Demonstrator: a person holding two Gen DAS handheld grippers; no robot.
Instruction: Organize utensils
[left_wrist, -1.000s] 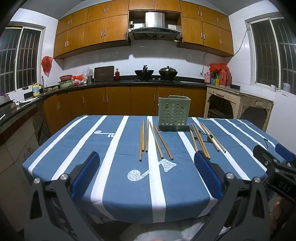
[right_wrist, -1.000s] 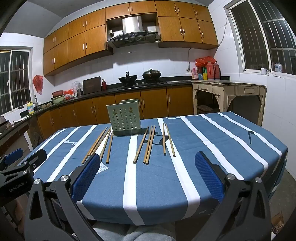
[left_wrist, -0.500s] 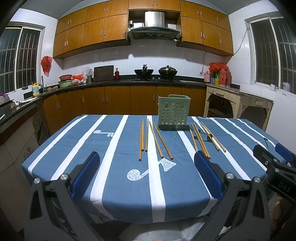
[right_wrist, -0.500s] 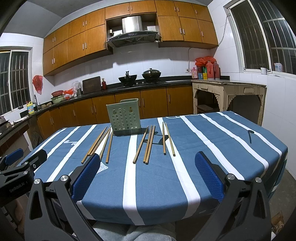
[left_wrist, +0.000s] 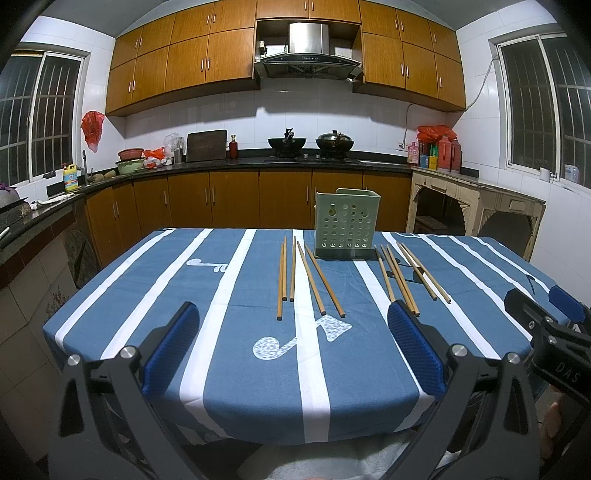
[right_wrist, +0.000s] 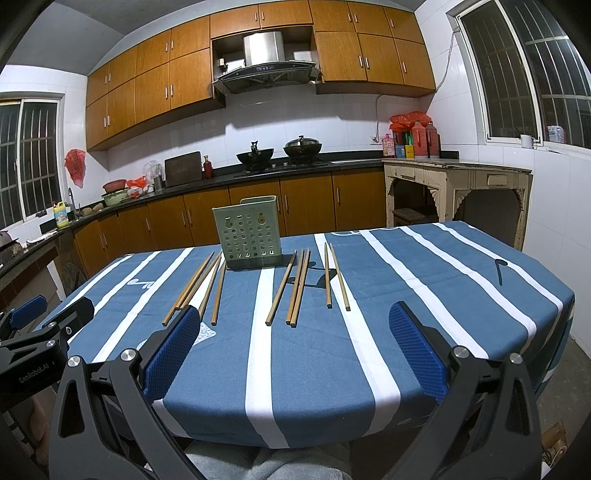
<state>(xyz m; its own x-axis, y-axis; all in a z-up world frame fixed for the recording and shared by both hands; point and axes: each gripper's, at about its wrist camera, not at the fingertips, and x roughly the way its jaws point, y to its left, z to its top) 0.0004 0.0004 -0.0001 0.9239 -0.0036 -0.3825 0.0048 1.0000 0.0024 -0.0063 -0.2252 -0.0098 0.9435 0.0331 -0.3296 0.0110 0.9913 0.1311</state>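
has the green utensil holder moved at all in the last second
No. In the left wrist view the green utensil holder stands at the same spot on the striped tablecloth, with the chopsticks lying on either side of it as before.

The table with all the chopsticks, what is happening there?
A person holds a claw in each hand over the near edge of the table. The left claw and right claw are both open and empty. The chopsticks lie loose on the cloth beside the green holder; none is picked up yet.
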